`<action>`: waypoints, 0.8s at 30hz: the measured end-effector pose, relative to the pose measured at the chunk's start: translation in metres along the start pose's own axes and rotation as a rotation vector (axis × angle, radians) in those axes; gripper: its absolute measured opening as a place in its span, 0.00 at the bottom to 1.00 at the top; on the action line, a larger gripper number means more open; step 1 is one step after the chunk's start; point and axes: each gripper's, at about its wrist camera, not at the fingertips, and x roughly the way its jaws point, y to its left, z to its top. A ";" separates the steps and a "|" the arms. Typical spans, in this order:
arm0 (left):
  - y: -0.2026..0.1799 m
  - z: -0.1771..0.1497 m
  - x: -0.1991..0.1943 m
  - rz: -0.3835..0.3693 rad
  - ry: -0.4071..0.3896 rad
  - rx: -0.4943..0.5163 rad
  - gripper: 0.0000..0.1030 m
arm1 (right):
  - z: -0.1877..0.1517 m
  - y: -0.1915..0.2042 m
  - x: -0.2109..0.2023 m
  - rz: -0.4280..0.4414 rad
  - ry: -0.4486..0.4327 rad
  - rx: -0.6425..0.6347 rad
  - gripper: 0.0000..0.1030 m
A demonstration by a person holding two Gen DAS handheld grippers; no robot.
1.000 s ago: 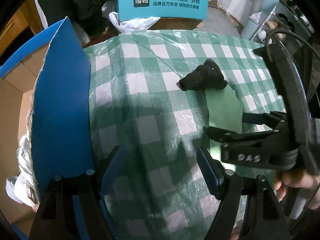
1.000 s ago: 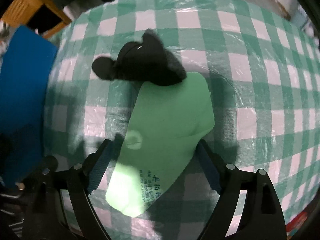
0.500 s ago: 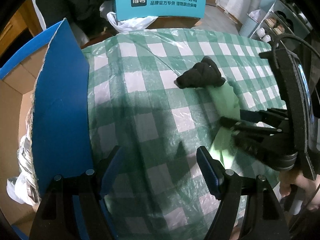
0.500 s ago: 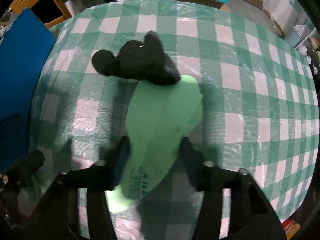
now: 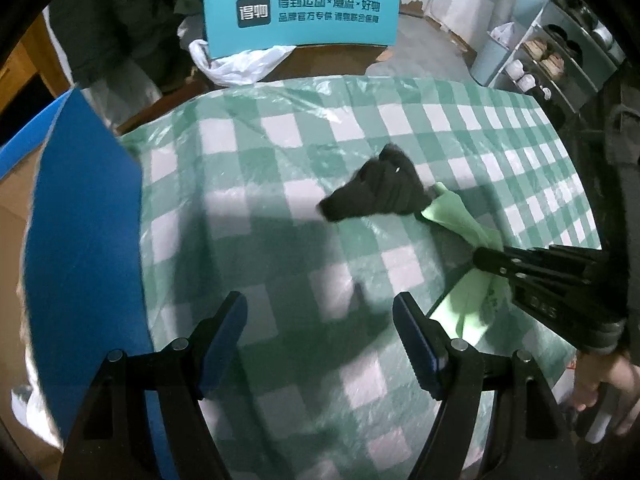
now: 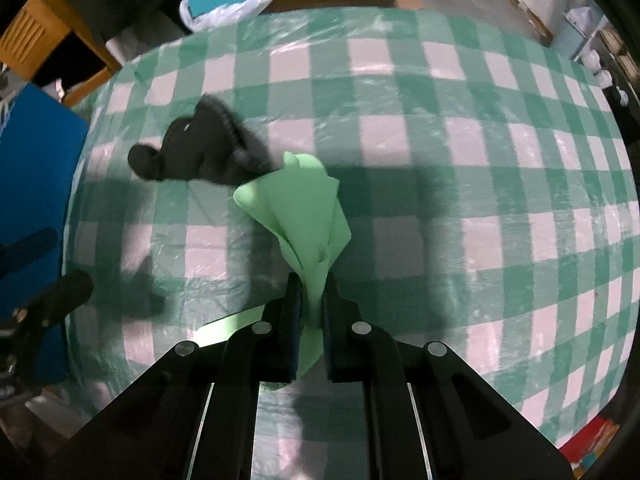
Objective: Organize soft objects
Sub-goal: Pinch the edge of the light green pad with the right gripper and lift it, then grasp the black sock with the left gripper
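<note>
Green-checked tablecloth (image 5: 280,208), teal printed sign (image 5: 302,14), blue-edged cardboard box (image 5: 80,216), white plastic bag (image 5: 240,64)

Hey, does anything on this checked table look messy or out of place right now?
Yes. The green cloth is bunched into a crumpled cone, pinched in the right claw; its far end sits against the black soft item, which lies slumped on the checked tablecloth. The left claw is open and empty.
</note>
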 end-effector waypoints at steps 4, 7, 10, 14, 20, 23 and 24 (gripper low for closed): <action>-0.005 0.013 0.005 -0.009 -0.012 0.001 0.75 | 0.002 -0.012 -0.015 0.003 -0.033 0.017 0.07; -0.012 0.021 0.009 -0.016 -0.013 0.018 0.78 | 0.005 -0.023 -0.024 -0.001 -0.057 0.027 0.07; -0.019 0.028 0.012 -0.037 -0.015 0.024 0.78 | 0.005 -0.030 -0.029 0.006 -0.073 0.044 0.07; -0.031 0.038 0.018 -0.046 -0.022 0.037 0.78 | 0.011 -0.027 -0.029 0.031 -0.075 0.070 0.07; -0.042 0.054 0.034 -0.041 -0.003 0.066 0.78 | 0.011 -0.035 -0.030 0.045 -0.087 0.077 0.07; -0.044 0.061 0.041 -0.052 -0.001 0.050 0.78 | 0.012 -0.037 -0.031 0.043 -0.091 0.082 0.07; -0.046 0.064 0.044 -0.055 0.000 0.045 0.78 | 0.013 -0.039 -0.031 0.045 -0.093 0.085 0.07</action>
